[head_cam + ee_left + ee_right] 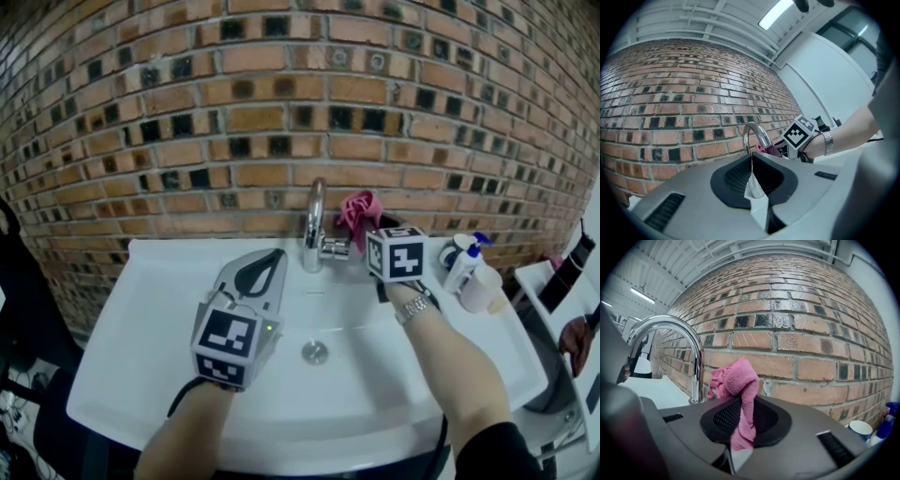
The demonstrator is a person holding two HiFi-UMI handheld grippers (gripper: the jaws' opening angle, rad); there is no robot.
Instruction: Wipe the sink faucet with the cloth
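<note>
The chrome faucet (315,211) curves up at the back of the white sink (155,309). My right gripper (368,231) is shut on a pink cloth (359,208), which bunches above its tips just right of the faucet's base. In the right gripper view the cloth (740,380) hangs between the pads of that gripper (743,420), and the faucet (696,362) stands to the left, apart from it. My left gripper (273,257) hovers over the basin left of the faucet, jaws together and empty. In its own view the left gripper (751,173) points at the spout (757,133).
A brick wall (234,122) rises directly behind the sink. A drain (315,352) sits in the basin's middle. A blue-capped bottle (466,264), a pale bottle (481,289) and a cup (455,248) stand on the right rim.
</note>
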